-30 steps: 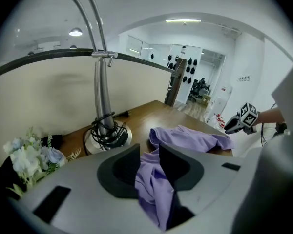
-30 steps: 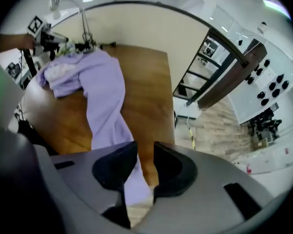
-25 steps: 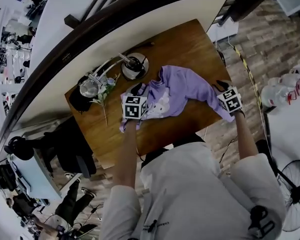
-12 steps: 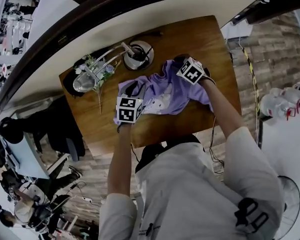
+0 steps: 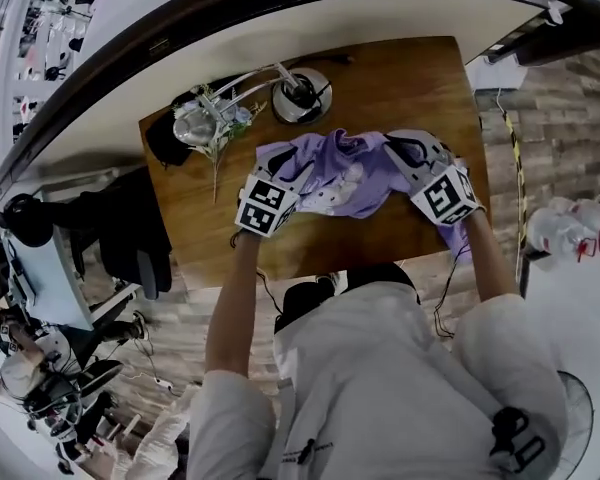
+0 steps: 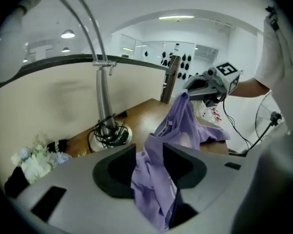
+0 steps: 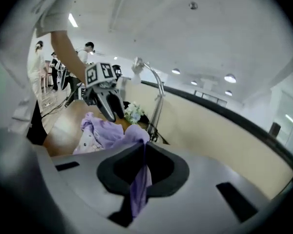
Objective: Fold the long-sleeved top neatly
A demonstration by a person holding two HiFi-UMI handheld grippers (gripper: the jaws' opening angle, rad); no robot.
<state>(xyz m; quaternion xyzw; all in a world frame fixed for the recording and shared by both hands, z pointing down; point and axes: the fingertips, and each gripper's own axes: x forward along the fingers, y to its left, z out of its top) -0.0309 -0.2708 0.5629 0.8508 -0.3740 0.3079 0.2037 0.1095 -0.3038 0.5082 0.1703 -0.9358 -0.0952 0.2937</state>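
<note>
Wooden tabletop (image 5: 400,78) carried the crumpled lilac top (image 5: 345,173), stretched between both grippers. Right gripper (image 5: 408,151) had just closed, pinching a thin fold; left gripper (image 5: 283,168), jaws just widening, gripped a thick bunch.

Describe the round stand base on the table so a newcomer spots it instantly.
On the wooden table, look at the far edge, just beyond the purple long-sleeved top. The round metal stand base sits there. Unlike the white flowers beside it, it is shiny, with black cable coiled on it and a pole rising from it.
</note>
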